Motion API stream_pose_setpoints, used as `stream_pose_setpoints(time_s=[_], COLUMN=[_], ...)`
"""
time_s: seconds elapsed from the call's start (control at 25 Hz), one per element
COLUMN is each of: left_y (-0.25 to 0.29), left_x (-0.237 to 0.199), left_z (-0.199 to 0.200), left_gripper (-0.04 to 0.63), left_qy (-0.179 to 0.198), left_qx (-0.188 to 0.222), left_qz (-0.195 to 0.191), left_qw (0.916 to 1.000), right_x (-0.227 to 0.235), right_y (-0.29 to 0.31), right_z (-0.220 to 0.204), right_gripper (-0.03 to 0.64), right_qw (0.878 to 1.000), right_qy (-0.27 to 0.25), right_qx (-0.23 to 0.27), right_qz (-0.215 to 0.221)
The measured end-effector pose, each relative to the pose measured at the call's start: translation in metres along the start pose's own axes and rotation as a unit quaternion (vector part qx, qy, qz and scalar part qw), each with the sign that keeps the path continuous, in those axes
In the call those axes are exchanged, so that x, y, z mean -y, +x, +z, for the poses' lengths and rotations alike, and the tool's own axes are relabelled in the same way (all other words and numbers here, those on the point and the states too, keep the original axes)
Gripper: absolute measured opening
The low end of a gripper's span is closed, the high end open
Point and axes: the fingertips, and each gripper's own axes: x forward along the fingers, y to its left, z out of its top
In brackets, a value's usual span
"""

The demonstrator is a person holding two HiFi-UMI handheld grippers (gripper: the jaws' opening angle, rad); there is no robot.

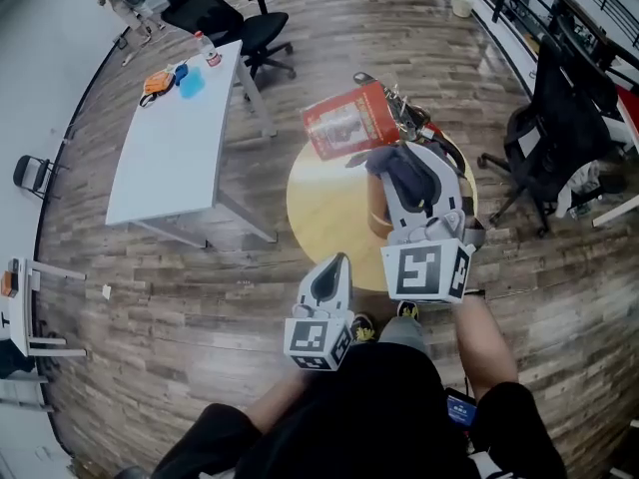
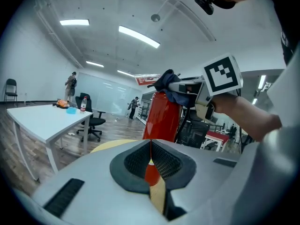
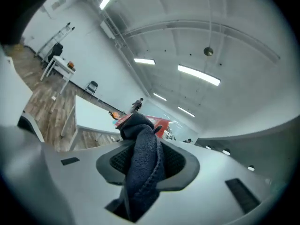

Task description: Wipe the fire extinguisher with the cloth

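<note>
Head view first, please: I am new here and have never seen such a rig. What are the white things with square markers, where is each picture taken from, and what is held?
Those are hand-held grippers, held by a person, one per hand; no robot. The head view comes from a camera on the person's head, looking down; the other two come from cameras riding on the grippers. A red fire extinguisher stands on the round yellow table. The right hand-held gripper is shut on a dark blue cloth at the extinguisher's top. The left hand-held gripper is shut and empty, by the table's near edge.
</note>
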Motion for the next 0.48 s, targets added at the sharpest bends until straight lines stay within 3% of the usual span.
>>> stream_pose_setpoints(time_s=[0.24, 0.36, 0.48], left_y=[-0.005, -0.006, -0.008], left_x=[-0.01, -0.014, -0.019], left_z=[0.004, 0.004, 0.004], left_gripper=[0.023, 0.023, 0.023], left_qy=[-0.002, -0.003, -0.005], left_qx=[0.004, 0.005, 0.008], left_qz=[0.01, 0.012, 0.017], left_qw=[0.9999, 0.9999, 0.9998], right_x=[-0.044, -0.065, -0.102], right_y=[0.011, 0.003, 0.004], right_z=[0.012, 0.006, -0.021], right_gripper=[0.138, 0.137, 0.137], right_qw=[0.993, 0.99, 0.989], right_qy=[-0.119, -0.139, -0.14], right_qx=[0.0, 0.014, -0.005], right_qz=[0.001, 0.011, 0.054])
